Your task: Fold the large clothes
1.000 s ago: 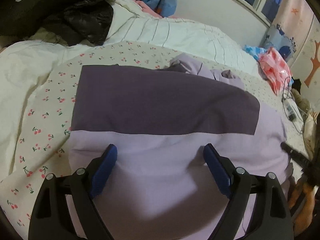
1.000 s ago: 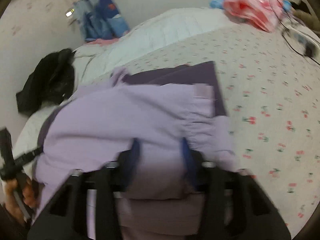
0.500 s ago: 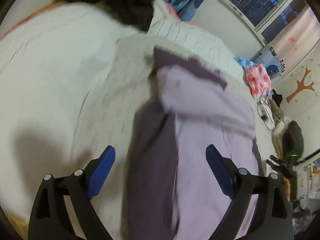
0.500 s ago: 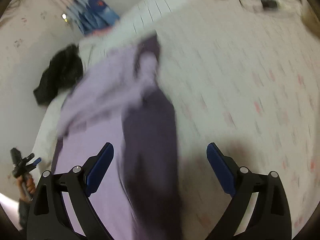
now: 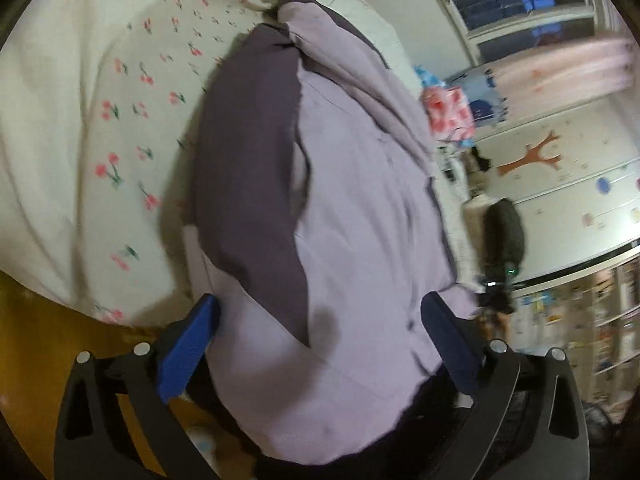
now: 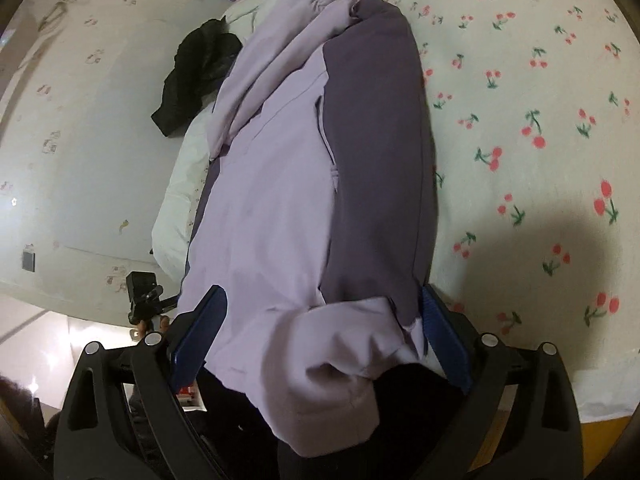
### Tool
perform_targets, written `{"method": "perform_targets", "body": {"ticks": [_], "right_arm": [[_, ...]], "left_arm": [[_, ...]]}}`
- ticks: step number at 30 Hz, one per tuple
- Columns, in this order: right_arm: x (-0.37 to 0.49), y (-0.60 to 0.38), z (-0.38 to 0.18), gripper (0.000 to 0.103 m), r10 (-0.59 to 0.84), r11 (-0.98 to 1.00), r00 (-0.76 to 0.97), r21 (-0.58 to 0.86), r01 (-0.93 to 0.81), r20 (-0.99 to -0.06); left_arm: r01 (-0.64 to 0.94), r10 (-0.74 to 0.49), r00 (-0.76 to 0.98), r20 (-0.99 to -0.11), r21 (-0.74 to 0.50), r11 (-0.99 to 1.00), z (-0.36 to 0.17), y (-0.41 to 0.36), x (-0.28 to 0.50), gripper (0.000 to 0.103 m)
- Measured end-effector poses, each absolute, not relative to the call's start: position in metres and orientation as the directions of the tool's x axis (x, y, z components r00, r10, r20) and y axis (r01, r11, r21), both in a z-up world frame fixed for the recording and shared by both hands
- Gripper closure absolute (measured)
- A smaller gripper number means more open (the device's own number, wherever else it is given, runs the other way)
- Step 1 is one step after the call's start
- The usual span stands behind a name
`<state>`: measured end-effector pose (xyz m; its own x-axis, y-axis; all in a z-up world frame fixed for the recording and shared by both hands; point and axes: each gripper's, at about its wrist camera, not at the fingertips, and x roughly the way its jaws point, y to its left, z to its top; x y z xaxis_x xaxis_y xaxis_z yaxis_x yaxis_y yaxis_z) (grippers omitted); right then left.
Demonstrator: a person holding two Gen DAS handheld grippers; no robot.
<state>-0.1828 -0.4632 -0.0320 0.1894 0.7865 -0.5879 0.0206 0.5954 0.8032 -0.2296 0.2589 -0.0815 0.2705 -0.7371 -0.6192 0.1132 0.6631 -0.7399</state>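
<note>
Jacket of smooth lilac cloth with a dark purple panel lies folded into a long strip on the bed, whose cream sheet is printed with small red cherries; its near end hangs over the bed edge and is cut off below both views. The left gripper is opening, its blue pads either side of the cloth, not pressing. The right gripper stands wide around a puffed lilac cuff. The left view is blurred. A crumpled black garment lies further up the bed.
</note>
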Motion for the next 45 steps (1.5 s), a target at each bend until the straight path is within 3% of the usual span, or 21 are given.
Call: {"method": "perform_targets", "body": {"ticks": [5, 9, 11, 12, 13, 14, 16, 19, 21, 23, 28, 31, 33, 35, 37, 39, 41, 43, 44, 45], "right_arm": [[-0.187, -0.468, -0.044, 0.012, 0.824, 0.545, 0.148, 0.836, 0.061, -0.548], [-0.186, -0.456, -0.060, 0.012, 0.872, 0.468, 0.121, 0.880, 0.078, -0.474], [-0.183, -0.449, -0.061, 0.018, 0.877, 0.452, 0.148, 0.889, 0.075, -0.458], [-0.183, -0.447, -0.059, 0.033, 0.875, 0.450, 0.165, 0.890, 0.067, -0.455], [-0.183, -0.445, -0.055, 0.062, 0.879, 0.435, 0.189, 0.898, 0.058, -0.438], [-0.185, -0.444, -0.047, 0.067, 0.892, 0.391, 0.231, 0.920, 0.043, -0.389], [-0.188, -0.436, -0.033, 0.074, 0.887, 0.388, 0.273, 0.922, 0.002, -0.373], [-0.186, -0.429, -0.003, 0.080, 0.886, 0.356, 0.338, 0.933, -0.056, -0.318], [-0.176, -0.433, 0.030, 0.082, 0.881, 0.314, 0.411, 0.940, -0.133, -0.236], [-0.166, -0.443, 0.064, 0.082, 0.871, 0.280, 0.461, 0.942, -0.186, -0.168], [-0.165, -0.463, 0.138, 0.082, 0.847, 0.319, 0.511, 0.909, -0.269, -0.146], [-0.201, -0.477, 0.149, 0.082, 0.856, 0.330, 0.495, 0.894, -0.304, -0.148], [-0.235, -0.487, 0.138, 0.081, 0.865, 0.368, 0.458, 0.881, -0.297, -0.207], [-0.265, -0.492, 0.113, 0.076, 0.857, 0.438, 0.406, 0.863, -0.251, -0.317], [-0.287, -0.495, 0.075, 0.062, 0.843, 0.497, 0.327, 0.851, -0.170, -0.427], [-0.306, -0.520, 0.034, 0.061, 0.775, 0.585, 0.328, 0.810, -0.046, -0.540], [-0.313, -0.558, 0.018, 0.061, 0.767, 0.527, 0.404, 0.849, 0.046, -0.498], [-0.299, -0.581, 0.031, 0.043, 0.747, 0.501, 0.493, 0.865, 0.022, -0.446], [-0.288, -0.583, 0.037, 0.038, 0.745, 0.499, 0.508, 0.866, 0.006, -0.433], [-0.267, -0.582, 0.044, 0.031, 0.752, 0.490, 0.516, 0.872, -0.022, -0.410]], "left_arm": [[0.096, -0.736, 0.254, -0.627, -0.741, 0.665, -0.080, 0.265, -0.237, 0.007], [0.068, -0.705, 0.176, -0.687, -0.706, 0.705, -0.094, 0.256, -0.229, 0.007], [0.059, -0.670, 0.153, -0.727, -0.670, 0.740, -0.101, 0.241, -0.225, 0.010], [0.056, -0.637, 0.162, -0.754, -0.637, 0.769, -0.100, 0.234, -0.223, 0.021], [0.058, -0.622, 0.167, -0.765, -0.622, 0.781, -0.098, 0.228, -0.224, 0.034], [0.065, -0.616, 0.179, -0.767, -0.616, 0.785, -0.093, 0.222, -0.224, 0.039], [0.077, -0.599, 0.204, -0.774, -0.597, 0.798, -0.079, 0.216, -0.225, 0.062], [0.067, -0.625, 0.247, -0.741, -0.630, 0.774, -0.052, 0.214, -0.223, 0.076], [0.090, -0.657, 0.304, -0.690, -0.666, 0.740, -0.022, 0.213, -0.218, 0.079], [0.122, -0.679, 0.364, -0.638, -0.690, 0.714, 0.011, 0.212, -0.217, 0.081], [0.214, -0.714, 0.451, -0.536, -0.711, 0.670, 0.093, 0.211, -0.226, 0.081], [0.242, -0.731, 0.444, -0.518, -0.716, 0.655, 0.102, 0.220, -0.252, 0.081], [0.239, -0.727, 0.404, -0.555, -0.703, 0.670, 0.087, 0.223, -0.271, 0.081], [0.236, -0.707, 0.327, -0.627, -0.670, 0.704, 0.058, 0.234, -0.287, 0.079], [0.179, -0.663, 0.210, -0.718, -0.639, 0.748, 0.011, 0.250, -0.301, 0.071], [0.092, -0.609, 0.199, -0.768, -0.604, 0.792, -0.016, 0.279, -0.313, 0.069], [0.043, -0.570, 0.261, -0.779, -0.581, 0.813, -0.009, 0.307, -0.321, 0.069], [0.016, -0.529, 0.341, -0.777, -0.558, 0.830, 0.015, 0.328, -0.317, 0.066], [0.011, -0.512, 0.374, -0.773, -0.549, 0.836, 0.027, 0.334, -0.312, 0.062], [0.009, -0.498, 0.409, -0.765, -0.542, 0.840, 0.039, 0.336, -0.303, 0.054]]}}
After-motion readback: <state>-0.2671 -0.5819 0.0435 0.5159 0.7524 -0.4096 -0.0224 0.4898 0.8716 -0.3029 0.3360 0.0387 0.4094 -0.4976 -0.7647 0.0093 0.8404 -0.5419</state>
